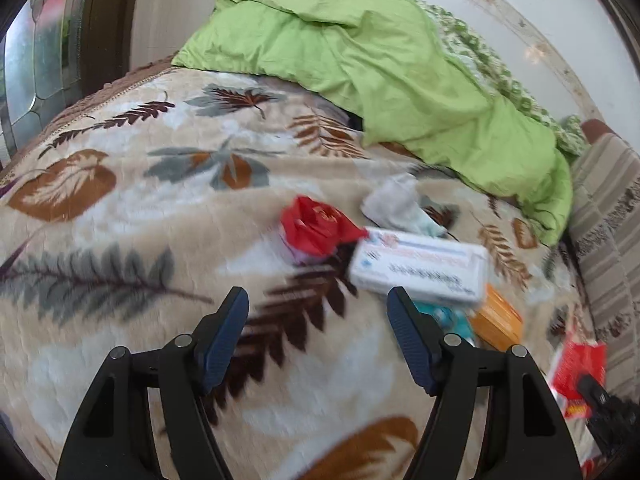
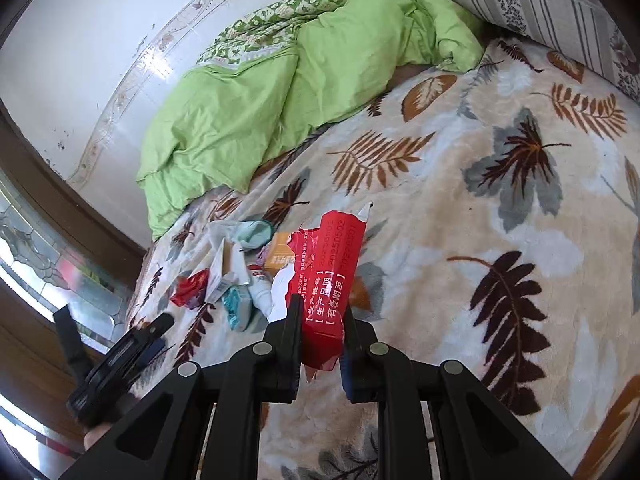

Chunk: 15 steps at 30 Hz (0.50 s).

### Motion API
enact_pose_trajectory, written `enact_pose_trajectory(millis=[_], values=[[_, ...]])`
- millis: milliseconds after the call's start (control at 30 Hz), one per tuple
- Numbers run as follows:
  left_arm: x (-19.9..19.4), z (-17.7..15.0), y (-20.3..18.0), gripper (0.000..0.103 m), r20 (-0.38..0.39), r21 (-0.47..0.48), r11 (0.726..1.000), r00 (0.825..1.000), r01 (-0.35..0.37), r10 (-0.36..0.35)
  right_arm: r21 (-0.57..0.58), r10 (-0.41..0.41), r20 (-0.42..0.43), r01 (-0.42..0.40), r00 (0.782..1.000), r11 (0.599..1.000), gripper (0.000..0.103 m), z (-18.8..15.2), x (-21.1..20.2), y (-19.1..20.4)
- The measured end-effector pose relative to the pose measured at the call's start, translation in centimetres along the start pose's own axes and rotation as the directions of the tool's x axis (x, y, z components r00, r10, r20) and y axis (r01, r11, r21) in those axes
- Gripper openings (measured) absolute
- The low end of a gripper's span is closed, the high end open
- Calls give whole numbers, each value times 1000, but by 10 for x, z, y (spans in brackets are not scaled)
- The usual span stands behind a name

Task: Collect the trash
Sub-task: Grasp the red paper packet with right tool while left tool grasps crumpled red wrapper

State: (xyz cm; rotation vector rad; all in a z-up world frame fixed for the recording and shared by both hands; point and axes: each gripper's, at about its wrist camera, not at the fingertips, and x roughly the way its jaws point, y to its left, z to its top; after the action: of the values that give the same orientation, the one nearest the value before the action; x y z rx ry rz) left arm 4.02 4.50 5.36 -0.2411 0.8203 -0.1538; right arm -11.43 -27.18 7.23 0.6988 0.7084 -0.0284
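Note:
A heap of trash lies on the leaf-patterned blanket (image 1: 120, 240): a crumpled red wrapper (image 1: 316, 226), a white medicine box (image 1: 420, 266), a grey-white tissue wad (image 1: 394, 200), an orange box (image 1: 498, 320) and a teal packet (image 1: 444, 316). My left gripper (image 1: 318, 300) is open and empty, just short of the white box. My right gripper (image 2: 320, 312) is shut on a torn red carton (image 2: 332, 272), held above the blanket. That carton also shows in the left wrist view (image 1: 580, 372). In the right wrist view the heap (image 2: 236, 276) lies to the left.
A green duvet (image 1: 380, 64) is bunched along the white wall at the bed's far side. A striped pillow (image 2: 540, 4) lies at the head. A window with patterned glass (image 1: 36, 60) and a dark wooden frame stands beside the bed.

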Motion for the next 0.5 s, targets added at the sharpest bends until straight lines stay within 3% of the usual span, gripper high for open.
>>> enact_pose_trajectory(millis=[300, 333, 367, 433, 500], values=[[59, 29, 11, 71, -12, -70, 997, 1000, 16, -17, -5, 20, -62, -20, 998, 1000, 16, 0, 20, 0], [64, 30, 10, 67, -15, -55, 998, 1000, 10, -11, -2, 18, -65, -18, 998, 1000, 16, 1, 22, 0], [68, 29, 8, 51, -26, -40, 999, 1000, 3, -4, 0, 18, -69, -18, 997, 1000, 16, 1, 24, -1], [74, 27, 8, 35, -45, -26, 1000, 999, 2, -3, -1, 18, -75, -18, 997, 1000, 16, 2, 26, -1], [70, 26, 11, 35, -33, -32, 999, 999, 6, -7, -6, 14, -75, -14, 997, 1000, 16, 2, 28, 0]])
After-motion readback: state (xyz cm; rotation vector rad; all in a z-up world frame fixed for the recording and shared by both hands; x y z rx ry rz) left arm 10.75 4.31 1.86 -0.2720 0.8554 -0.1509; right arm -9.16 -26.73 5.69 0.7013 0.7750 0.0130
